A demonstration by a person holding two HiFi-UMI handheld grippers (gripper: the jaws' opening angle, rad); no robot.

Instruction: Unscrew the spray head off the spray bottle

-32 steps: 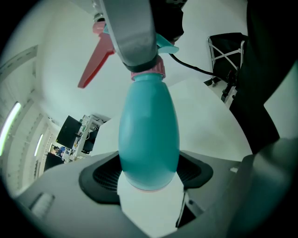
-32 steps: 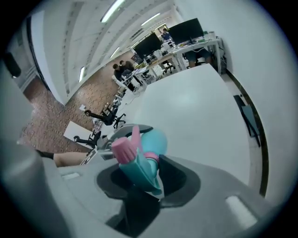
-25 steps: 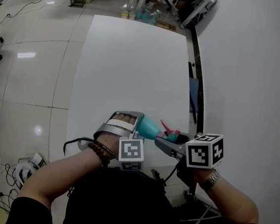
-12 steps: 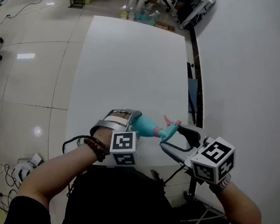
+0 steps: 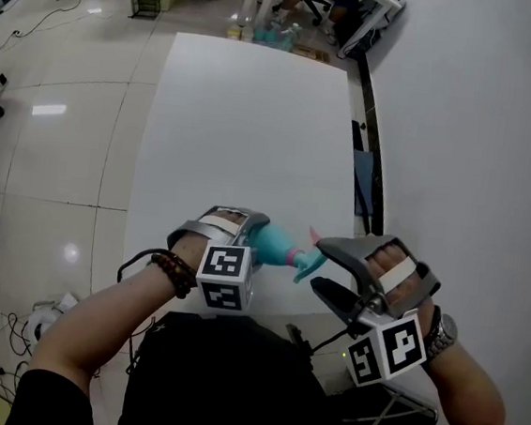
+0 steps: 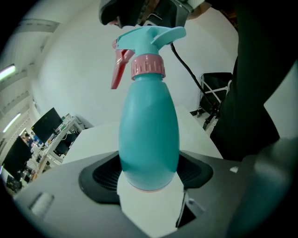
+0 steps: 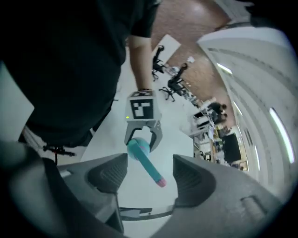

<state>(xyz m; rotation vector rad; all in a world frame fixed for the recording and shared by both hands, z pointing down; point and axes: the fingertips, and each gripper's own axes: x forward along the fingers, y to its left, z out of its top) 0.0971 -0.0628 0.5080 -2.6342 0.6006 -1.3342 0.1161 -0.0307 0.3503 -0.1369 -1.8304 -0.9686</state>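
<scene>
Between the left gripper's point(image 6: 149, 170) jaws the spray bottle point(image 6: 149, 135) sat clenched by its belly, its spray head point(image 6: 146, 39) pointing away from them, pink collar point(image 6: 147, 66) on the neck. Ahead of the right gripper's point(image 7: 151, 176) jaws, which had just been opening and pressed on nothing, the head lay untouched. A fresh bite looked due: close squarely on the collar, not the trigger point(image 6: 118, 69), then twist against a firm left grip. Beyond lay the white worktop point(image 5: 247, 120), glossy floor point(image 5: 56, 138) and a white wall point(image 5: 483, 117).
</scene>
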